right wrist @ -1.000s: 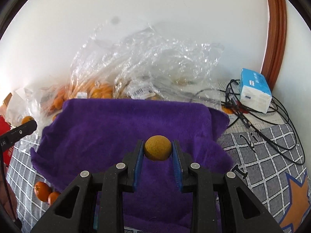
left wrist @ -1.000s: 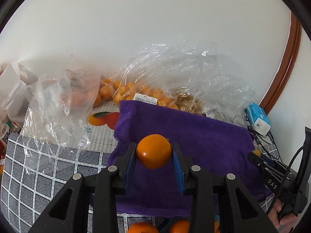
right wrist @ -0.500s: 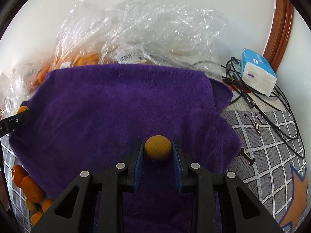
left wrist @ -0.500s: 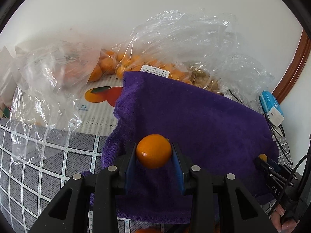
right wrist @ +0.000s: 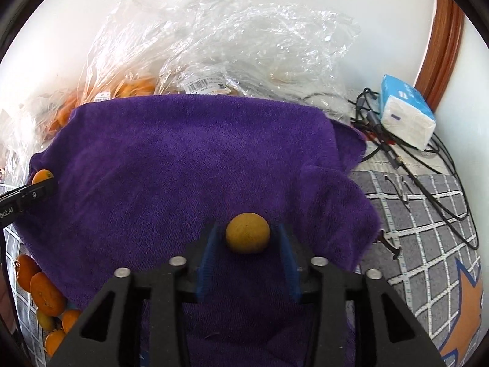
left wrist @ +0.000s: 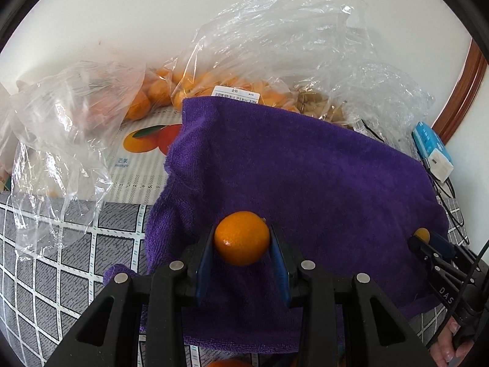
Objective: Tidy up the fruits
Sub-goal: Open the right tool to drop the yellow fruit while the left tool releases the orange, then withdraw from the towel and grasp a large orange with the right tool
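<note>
Clamping a round orange tangerine (left wrist: 241, 238), the left gripper (left wrist: 241, 244) faces a far-left carton printed "mango" (left wrist: 122, 164); the right gripper (right wrist: 248, 241) jaws are opening, apparently clear of a dull yellow round fruit (right wrist: 248, 233) on the purple terry towel (right wrist: 183, 159).

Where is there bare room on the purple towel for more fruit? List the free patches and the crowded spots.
Free: most of the purple towel, from the brown fruit between the right gripper's opening jaws up to the plastic bags. Crowded: the bags behind, cables right, loose oranges at the towel's left edge.
</note>
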The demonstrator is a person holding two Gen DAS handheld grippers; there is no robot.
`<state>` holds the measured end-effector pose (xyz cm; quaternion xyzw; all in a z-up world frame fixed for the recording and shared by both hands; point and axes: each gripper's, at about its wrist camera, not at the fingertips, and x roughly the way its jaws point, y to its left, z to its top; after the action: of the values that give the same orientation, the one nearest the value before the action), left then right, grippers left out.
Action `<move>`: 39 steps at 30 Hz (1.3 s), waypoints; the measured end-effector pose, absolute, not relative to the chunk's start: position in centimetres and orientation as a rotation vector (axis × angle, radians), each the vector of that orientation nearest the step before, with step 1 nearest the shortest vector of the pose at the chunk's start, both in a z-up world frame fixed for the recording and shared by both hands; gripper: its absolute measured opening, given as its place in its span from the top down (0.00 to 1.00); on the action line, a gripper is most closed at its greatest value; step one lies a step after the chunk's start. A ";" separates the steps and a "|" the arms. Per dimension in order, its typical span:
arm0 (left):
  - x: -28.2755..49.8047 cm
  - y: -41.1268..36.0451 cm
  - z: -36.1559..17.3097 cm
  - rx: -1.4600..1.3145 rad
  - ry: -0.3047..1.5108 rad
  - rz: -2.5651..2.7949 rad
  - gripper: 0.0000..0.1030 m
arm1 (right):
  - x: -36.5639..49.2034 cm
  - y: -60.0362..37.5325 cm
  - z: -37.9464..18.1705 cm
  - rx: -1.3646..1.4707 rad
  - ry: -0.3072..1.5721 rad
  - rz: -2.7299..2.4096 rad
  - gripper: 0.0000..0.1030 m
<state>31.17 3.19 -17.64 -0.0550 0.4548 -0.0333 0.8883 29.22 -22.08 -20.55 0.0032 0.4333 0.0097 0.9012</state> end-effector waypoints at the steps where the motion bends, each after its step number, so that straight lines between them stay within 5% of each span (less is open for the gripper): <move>1: 31.2 3.1 -17.7 -0.109 0.948 -0.071 0.67 | 29.0 -22.2 -20.4 0.007 0.891 0.007 0.54; 6: 31.1 2.6 -17.5 -0.093 0.952 -0.079 0.67 | 27.4 -22.9 -19.1 0.028 0.866 -0.018 0.47; 13: 30.3 2.4 -15.6 -0.101 0.904 -0.077 0.55 | 24.7 -23.4 -17.7 0.034 0.835 -0.059 0.40; 39: 24.4 3.7 -7.6 -0.099 0.751 -0.075 0.52 | 16.5 -20.6 -19.2 0.107 0.877 0.041 0.40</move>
<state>24.44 3.70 -7.63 -0.0485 0.3664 -0.0368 0.9284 16.53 -20.63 -19.20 0.0517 0.4245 0.0200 0.9037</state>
